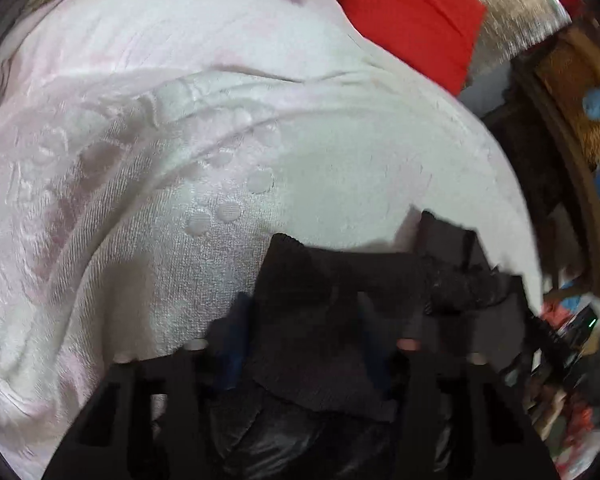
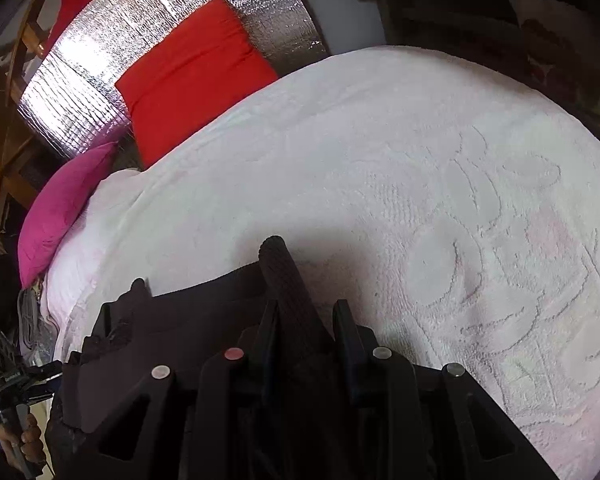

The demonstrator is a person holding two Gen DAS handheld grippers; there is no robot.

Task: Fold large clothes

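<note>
A dark knitted garment (image 1: 324, 300) hangs in front of the left wrist camera, over a pale pink textured blanket (image 1: 180, 128). My left gripper (image 1: 300, 344) is shut on the garment's edge; its fingers are mostly hidden by the cloth. In the right wrist view the same dark garment (image 2: 172, 320) stretches to the left, and its ribbed edge (image 2: 284, 280) sticks up between the fingers. My right gripper (image 2: 306, 312) is shut on that edge, just above the blanket (image 2: 420, 200).
A red cushion (image 2: 188, 76) and a magenta pillow (image 2: 64, 204) lie at the bed's head against a silver foil panel (image 2: 100, 52). Wooden furniture and clutter (image 1: 572, 160) stand beside the bed. A hand holding the other gripper's handle (image 2: 20, 432) shows at the lower left.
</note>
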